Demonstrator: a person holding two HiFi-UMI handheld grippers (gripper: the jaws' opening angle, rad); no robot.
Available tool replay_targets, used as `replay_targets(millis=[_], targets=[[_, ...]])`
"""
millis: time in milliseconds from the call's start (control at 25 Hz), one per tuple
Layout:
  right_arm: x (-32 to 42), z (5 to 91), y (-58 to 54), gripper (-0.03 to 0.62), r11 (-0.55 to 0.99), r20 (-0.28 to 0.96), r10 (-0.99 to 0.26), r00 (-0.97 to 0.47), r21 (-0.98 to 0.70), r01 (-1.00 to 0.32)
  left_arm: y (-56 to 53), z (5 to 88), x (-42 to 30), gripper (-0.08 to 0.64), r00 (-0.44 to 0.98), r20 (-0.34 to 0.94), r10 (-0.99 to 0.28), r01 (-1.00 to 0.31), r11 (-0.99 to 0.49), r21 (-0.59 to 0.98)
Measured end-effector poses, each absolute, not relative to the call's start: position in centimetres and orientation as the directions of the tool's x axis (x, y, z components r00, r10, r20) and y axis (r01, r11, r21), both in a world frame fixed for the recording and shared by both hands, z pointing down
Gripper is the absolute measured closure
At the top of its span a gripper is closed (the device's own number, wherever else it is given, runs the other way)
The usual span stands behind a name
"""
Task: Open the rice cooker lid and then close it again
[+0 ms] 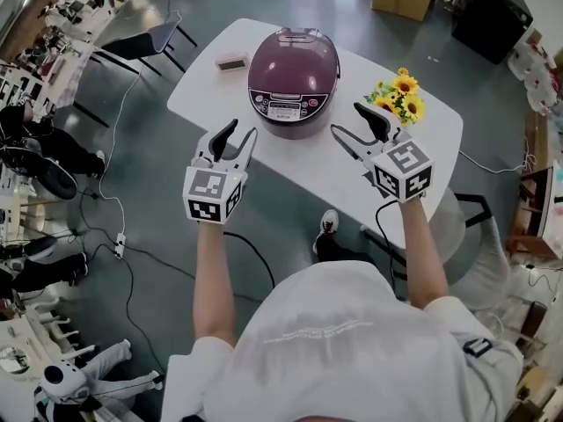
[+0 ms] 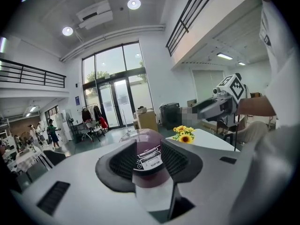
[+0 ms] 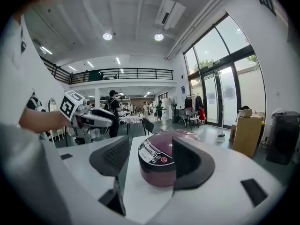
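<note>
A purple rice cooker (image 1: 293,77) stands with its lid down on the white table (image 1: 396,170). Its control panel faces me. My left gripper (image 1: 241,132) hovers at the table's near edge, just left of the cooker's front, and is open with nothing between the jaws. My right gripper (image 1: 348,120) hovers to the right of the cooker's front, open wide and empty. In the left gripper view the cooker (image 2: 150,165) shows through the gap of the left gripper (image 2: 149,144). In the right gripper view the cooker (image 3: 157,170) sits beyond the right gripper (image 3: 152,146). Neither gripper touches it.
A bunch of sunflowers (image 1: 400,97) stands right of the cooker, close behind the right gripper. A small flat dark object (image 1: 232,63) lies on the table's left part. A chair (image 1: 145,42) stands at the far left, and cables (image 1: 114,240) run over the floor.
</note>
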State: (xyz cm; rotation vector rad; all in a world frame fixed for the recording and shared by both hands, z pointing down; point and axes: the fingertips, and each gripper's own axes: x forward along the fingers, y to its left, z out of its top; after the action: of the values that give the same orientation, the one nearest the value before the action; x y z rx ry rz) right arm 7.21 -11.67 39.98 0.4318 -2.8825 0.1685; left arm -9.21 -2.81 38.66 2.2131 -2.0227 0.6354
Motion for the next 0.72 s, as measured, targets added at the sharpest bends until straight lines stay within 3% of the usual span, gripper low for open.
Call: replay_targets(millis=[720], targets=[[5.2,43.3,-20.9,0.290,0.904,0.248,-0.371,-0.895,-0.124,-0.409,-13.5,41.3,-10.7,0.402,0.160,0.520,-0.839,-0.865,-0.373,-0.336]])
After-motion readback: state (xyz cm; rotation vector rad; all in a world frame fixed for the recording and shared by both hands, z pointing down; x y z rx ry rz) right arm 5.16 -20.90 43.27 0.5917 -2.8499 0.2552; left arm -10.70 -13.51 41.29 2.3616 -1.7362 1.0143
